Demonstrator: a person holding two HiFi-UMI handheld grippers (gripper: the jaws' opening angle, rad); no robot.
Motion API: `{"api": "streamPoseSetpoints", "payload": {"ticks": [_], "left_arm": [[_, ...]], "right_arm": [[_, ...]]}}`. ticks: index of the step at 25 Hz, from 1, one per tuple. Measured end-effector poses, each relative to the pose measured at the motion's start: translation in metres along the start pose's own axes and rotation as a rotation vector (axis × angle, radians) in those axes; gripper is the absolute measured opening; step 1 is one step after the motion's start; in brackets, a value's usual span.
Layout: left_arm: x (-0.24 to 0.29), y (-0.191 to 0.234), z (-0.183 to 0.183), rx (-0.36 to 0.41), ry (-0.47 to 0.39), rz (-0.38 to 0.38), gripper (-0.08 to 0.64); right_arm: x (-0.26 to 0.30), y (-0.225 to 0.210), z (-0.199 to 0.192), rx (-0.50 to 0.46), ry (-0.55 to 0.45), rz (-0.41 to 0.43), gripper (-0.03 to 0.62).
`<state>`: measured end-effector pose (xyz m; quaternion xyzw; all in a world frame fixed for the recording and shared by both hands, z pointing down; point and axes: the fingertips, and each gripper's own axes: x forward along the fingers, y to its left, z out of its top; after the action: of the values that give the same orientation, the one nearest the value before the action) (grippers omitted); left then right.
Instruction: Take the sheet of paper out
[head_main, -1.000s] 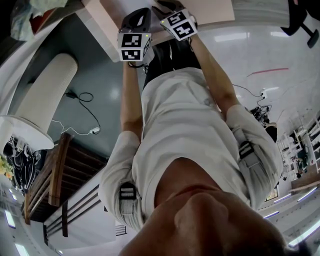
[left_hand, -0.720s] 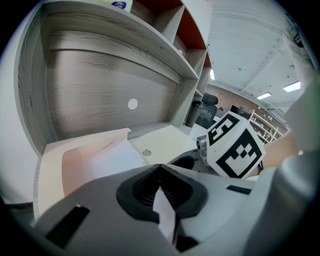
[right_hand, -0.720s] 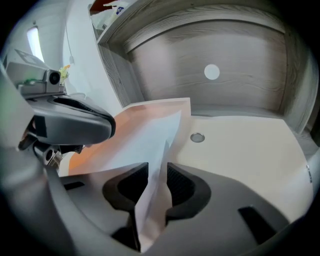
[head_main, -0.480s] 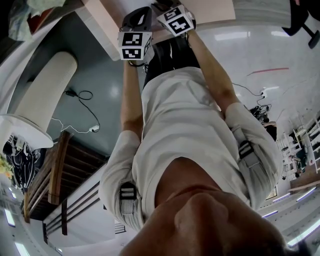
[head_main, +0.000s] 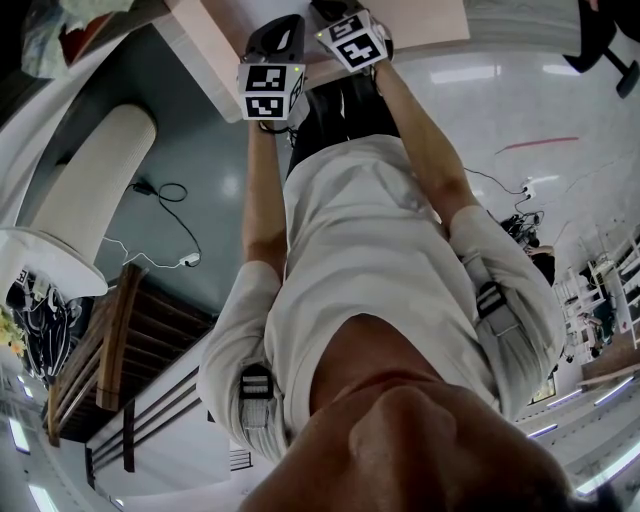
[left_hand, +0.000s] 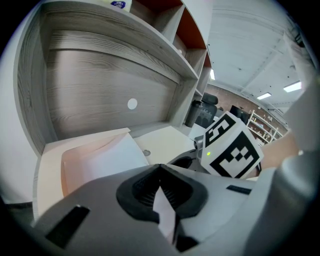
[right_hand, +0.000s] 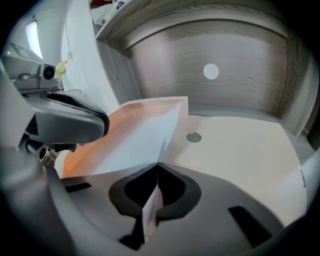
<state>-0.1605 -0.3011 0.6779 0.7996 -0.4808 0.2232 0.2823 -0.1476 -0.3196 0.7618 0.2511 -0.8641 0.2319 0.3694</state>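
Right gripper view shows the right gripper (right_hand: 156, 167) with fingers pinching the near edge of the sheet of paper (right_hand: 142, 142), which lies inside the pinkish folder (right_hand: 92, 137) on the bench (right_hand: 240, 150). At the folder's near side, the left gripper (left_hand: 160, 170) has its fingers pinched on the folder's edge.

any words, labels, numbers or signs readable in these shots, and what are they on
No word, number or brand can be read in any view.
Left marker cube: a black and white square code pattern, no letters.
Right marker cube: the same kind of pattern, no letters.
Blue label on the upper shelf: too small and cut off at the edge to read.
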Motion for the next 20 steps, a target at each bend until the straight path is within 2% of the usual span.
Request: {"api": "streamPoseSetpoints", "payload": {"ticks": [20], "left_arm": [[0.011, -0.021, 0.01, 0.033, -0.003, -0.059, 0.012]], "right_arm": [[-0.032, -0.026, -0.009, 0.103, -0.042, -0.056, 0.021]]}}
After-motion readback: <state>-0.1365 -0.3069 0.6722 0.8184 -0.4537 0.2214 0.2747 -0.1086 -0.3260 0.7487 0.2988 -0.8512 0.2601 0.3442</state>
